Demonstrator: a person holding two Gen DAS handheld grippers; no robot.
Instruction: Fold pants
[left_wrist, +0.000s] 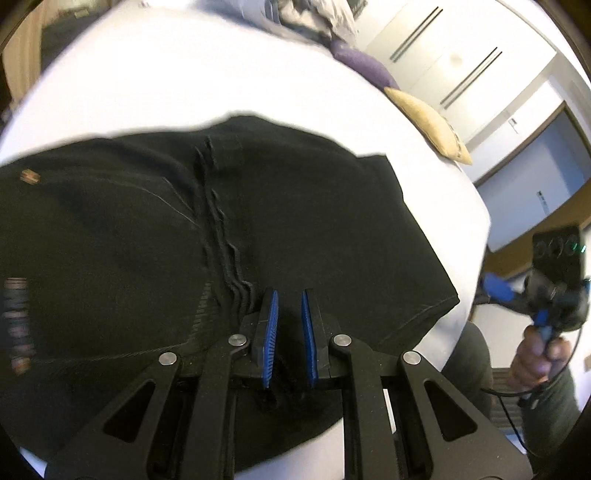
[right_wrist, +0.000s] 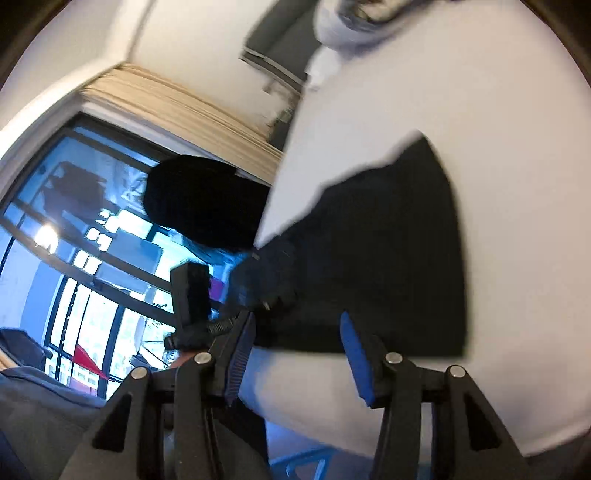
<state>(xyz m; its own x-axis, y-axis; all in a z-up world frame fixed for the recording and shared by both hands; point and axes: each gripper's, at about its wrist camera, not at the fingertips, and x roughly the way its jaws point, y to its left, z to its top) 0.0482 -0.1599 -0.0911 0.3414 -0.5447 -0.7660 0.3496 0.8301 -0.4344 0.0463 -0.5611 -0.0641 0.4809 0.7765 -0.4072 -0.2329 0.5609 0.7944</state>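
Left gripper (left_wrist: 290, 299) pinching pants (left_wrist: 147, 240).

No writing on the black pants (left_wrist: 295, 221) or anywhere else is legible.

The left wrist camera looks steeply down, close over the black pants (left_wrist: 229, 236) on the white bed (left_wrist: 221, 74), facing the wardrobe wall. The right wrist camera sits low at the bed's edge beside the pants (right_wrist: 388, 258), tilted toward the window. Both views share the pants and bed.
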